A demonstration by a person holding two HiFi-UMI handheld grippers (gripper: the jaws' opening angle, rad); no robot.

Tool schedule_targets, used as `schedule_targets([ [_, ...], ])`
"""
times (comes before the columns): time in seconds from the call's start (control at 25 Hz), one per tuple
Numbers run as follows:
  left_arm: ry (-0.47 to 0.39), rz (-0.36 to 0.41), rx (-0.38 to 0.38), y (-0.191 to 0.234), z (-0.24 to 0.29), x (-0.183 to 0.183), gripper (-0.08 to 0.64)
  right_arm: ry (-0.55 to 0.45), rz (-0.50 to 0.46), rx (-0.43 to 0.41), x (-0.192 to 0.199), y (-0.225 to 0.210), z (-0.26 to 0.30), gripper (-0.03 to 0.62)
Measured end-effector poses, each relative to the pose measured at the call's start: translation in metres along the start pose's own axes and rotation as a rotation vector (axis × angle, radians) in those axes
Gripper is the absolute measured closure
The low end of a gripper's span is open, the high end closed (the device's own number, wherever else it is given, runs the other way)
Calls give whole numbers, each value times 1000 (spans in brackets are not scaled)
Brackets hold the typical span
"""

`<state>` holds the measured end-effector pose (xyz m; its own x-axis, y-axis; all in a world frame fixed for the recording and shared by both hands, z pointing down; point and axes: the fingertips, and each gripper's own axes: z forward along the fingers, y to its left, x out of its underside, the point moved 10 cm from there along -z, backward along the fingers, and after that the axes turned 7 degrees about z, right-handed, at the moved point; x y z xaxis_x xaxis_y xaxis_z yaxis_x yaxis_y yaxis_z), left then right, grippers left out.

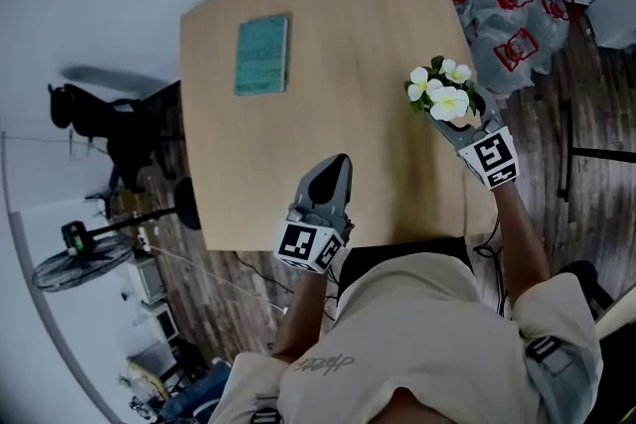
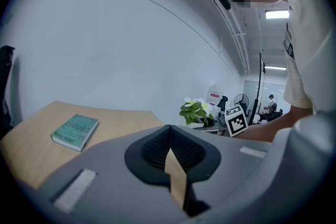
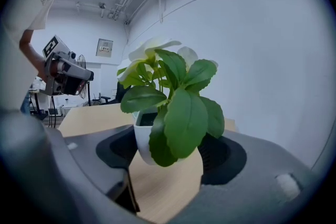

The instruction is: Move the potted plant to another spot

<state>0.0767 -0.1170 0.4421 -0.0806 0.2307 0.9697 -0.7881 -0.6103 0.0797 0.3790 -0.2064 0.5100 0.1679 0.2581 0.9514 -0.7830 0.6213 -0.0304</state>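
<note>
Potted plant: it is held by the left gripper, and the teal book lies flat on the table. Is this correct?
Not quite. The potted plant is held by the right gripper, not the left gripper, whose jaws are shut on nothing; the right gripper view shows it. The teal book does lie flat on the table.

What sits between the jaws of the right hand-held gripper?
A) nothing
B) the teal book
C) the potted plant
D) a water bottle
C: in the right gripper view the right hand-held gripper clamps the white pot of the potted plant, while the teal book lies apart on the table.
</note>
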Motion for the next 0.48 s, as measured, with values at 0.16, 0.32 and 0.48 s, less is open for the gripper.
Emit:
schedule_targets([
  [0.16,-16,3,34,0,-12,7,541,-30,-6,37,-6,14,-19,247],
  [0.32,-39,17,60,3,-29,10,541,-41,-4,79,-9,37,-39,247],
  [0.48,-52,26,70,13,-52,15,541,-50,8,100,-9,70,-55,247],
])
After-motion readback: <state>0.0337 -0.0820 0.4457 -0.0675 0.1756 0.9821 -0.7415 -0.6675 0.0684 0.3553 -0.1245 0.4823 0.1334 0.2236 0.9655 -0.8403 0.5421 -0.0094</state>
